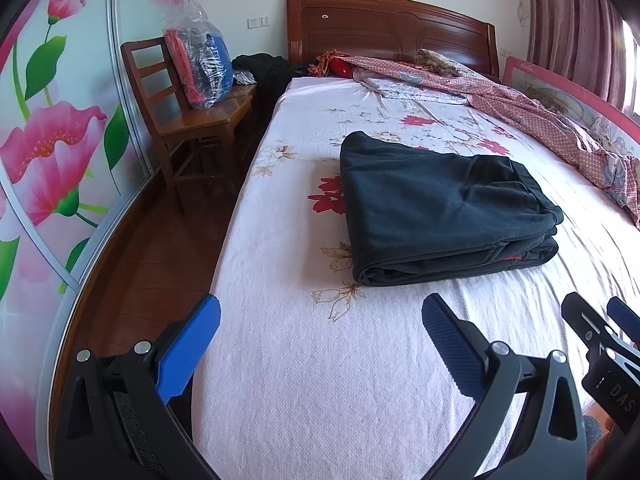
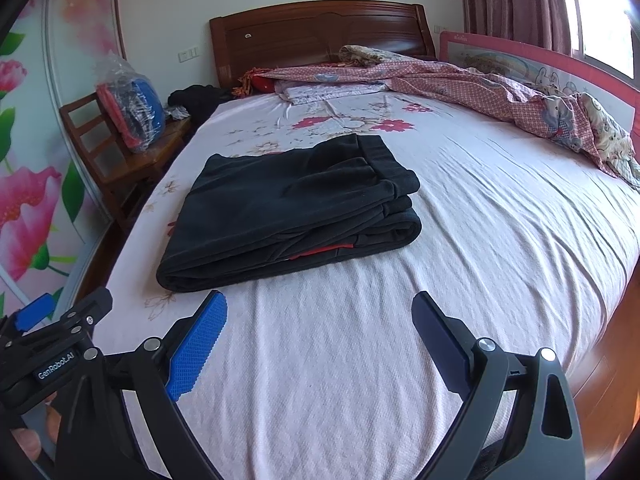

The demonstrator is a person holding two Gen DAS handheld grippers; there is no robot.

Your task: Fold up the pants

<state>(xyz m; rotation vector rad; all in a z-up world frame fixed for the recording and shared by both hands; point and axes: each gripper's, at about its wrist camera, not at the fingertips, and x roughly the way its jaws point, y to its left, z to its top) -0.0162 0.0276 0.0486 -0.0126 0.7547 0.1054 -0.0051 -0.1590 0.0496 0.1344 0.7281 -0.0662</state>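
Note:
Black pants lie folded into a thick rectangular bundle on the pink flowered bed sheet; a bit of red shows between the layers at the near edge. They also show in the right wrist view. My left gripper is open and empty, held above the sheet a little in front of the bundle. My right gripper is open and empty, just short of the bundle's near edge. The right gripper shows at the left view's right edge. The left gripper shows at the right view's left edge.
A wooden headboard and rumpled pink bedding lie at the far end. A pink bed rail runs along the right side. A wooden chair with a plastic bag stands left of the bed, beside a flowered wardrobe door.

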